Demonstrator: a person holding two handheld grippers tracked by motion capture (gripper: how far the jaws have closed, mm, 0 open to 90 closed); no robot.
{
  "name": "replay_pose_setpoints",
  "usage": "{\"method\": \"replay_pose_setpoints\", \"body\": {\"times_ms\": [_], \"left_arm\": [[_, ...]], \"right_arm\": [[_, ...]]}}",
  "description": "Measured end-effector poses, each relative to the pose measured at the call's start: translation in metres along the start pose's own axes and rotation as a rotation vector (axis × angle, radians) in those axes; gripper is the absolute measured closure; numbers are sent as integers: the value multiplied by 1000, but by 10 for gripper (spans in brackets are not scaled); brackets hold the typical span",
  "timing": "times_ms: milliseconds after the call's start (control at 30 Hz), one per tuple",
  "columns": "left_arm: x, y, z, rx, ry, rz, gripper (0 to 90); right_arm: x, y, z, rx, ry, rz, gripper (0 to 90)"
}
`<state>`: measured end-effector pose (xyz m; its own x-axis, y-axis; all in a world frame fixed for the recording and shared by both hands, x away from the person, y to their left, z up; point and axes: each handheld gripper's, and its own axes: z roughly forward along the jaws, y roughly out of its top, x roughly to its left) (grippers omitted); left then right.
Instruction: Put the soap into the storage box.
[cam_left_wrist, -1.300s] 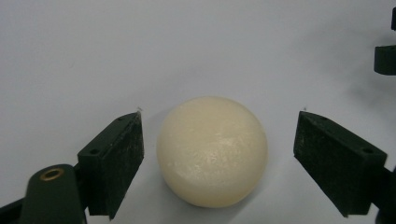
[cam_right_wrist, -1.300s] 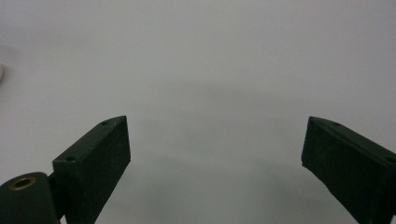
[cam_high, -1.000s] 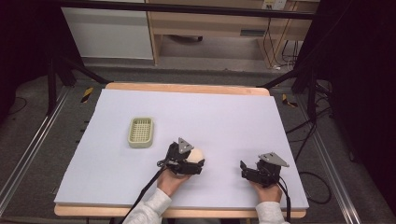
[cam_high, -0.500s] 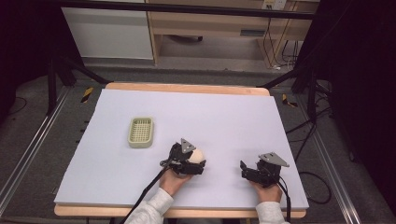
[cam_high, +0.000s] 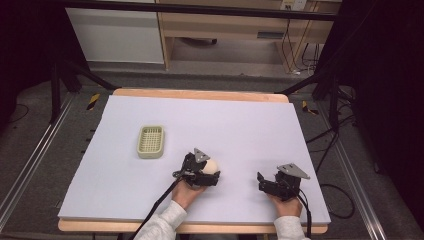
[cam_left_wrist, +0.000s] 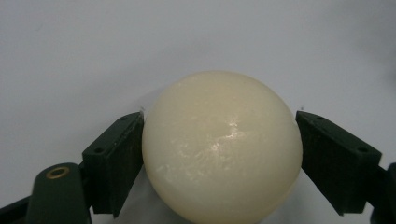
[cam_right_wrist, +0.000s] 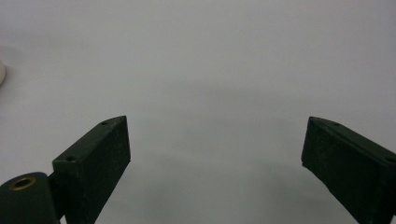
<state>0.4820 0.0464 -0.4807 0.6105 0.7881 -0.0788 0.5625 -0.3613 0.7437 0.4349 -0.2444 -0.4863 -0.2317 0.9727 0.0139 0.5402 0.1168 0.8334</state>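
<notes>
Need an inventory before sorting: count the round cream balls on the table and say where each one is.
1. The cream ball sits between the left tongs, near the table's front edge, right of the basket. Another could hide behind the hands.

The ball (cam_left_wrist: 220, 147) sits on the table (cam_high: 250, 125) between the left gripper's (cam_high: 200, 171) jaws, touching both. The basket (cam_high: 150, 141) lies ahead-left of that gripper, apart. The right gripper (cam_high: 272, 184) rests well to its right.
</notes>
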Motion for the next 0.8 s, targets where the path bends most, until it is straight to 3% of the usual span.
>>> {"method": "replay_pose_setpoints", "body": {"times_ms": [800], "left_arm": [[1,0,1,2,-4,-28,234]], "right_arm": [[0,0,0,3,0,0,84]]}}
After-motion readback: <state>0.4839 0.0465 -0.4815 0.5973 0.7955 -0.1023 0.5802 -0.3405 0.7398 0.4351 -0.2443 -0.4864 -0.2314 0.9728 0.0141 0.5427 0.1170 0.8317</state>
